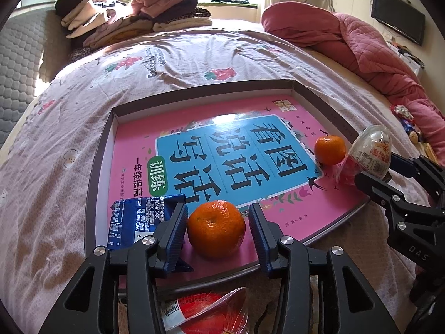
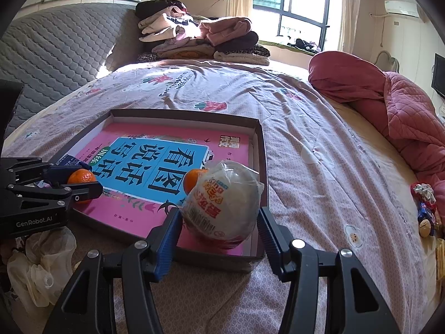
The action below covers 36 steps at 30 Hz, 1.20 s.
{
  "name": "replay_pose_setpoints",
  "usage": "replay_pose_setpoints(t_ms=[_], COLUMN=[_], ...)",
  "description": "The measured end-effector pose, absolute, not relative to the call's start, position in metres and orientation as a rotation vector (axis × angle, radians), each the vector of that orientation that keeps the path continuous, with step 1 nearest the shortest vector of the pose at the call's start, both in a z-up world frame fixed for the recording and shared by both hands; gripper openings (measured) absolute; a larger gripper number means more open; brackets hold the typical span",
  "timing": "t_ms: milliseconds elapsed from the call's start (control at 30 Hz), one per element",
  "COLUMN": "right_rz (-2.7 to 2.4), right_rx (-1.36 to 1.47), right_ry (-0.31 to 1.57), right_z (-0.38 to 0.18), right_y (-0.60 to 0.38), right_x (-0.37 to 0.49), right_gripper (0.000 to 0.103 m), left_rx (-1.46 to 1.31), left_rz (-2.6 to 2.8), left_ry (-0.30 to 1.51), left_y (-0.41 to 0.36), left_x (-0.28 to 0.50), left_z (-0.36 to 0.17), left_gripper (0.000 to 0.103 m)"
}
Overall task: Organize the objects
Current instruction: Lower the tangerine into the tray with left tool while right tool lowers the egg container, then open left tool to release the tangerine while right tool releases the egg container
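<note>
Under everything is the bed (image 1: 194, 55), its floral cover spread flat, and on it sits the shallow cardboard tray (image 1: 103, 150) with a pink workbook (image 1: 167, 128) lying face up inside, the big characters upside down from where I stand. Far end of the bed, a pile of folded clothes (image 1: 133, 14); off to my right, a bunched red quilt (image 1: 347, 39).

My left gripper (image 1: 217, 222) is down at the tray's near edge with its jaws spread, and one mandarin (image 1: 216, 228) sits right between the blue pads (image 1: 258, 222), stem dimple facing me. I see a sliver of gap on each side, so I'm not clamping it. Just left of that, touching my left pad, a blue snack packet (image 1: 139, 220) lies flat on the workbook.

My right gripper (image 2: 219, 228) is at the tray's near right corner, jaws wide, with the plastic-wrapped toy egg (image 2: 222, 200) between the pads (image 2: 267, 231). The egg's long axis tilts up and away from me, barcode end nearest my left pad. Whether the pads actually touch it, I cannot tell.

A second mandarin (image 2: 192, 179) sits just behind the egg, touching its wrapper. So: two mandarins, one egg, one packet, all in the tray.
</note>
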State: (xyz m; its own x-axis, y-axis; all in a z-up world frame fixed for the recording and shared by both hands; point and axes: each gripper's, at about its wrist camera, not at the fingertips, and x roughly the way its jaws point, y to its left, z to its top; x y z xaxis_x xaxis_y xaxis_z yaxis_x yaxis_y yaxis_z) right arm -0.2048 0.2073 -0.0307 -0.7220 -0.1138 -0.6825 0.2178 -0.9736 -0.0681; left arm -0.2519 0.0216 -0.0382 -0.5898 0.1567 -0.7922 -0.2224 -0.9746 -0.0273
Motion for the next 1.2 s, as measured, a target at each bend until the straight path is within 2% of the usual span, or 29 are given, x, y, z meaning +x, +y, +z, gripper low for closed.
replay_pose_setpoints(t_ms=[367,533,1200], right_rz=[-2.769,-2.774,-2.794], right_rx=[1.063,1.064,1.033], right_ry=[0.190,0.187,0.155], right_z=[-0.027,-0.026,-0.015], right_y=[0.212,0.214,0.219], right_x=[-0.204,-0.204,-0.201], right_gripper=[0.055,0.056,0.059], left_rx=[-1.302,-1.301,-1.248], left_rz=[2.626,2.630,2.691], left_ry=[0.110,0.111,0.049], left_y=[0.021,0.021,0.008], left_x=[-0.249,-0.247,-0.231], left_z=[-0.035,-0.033,-0.007], left_gripper=[0.049,0.054,0.054])
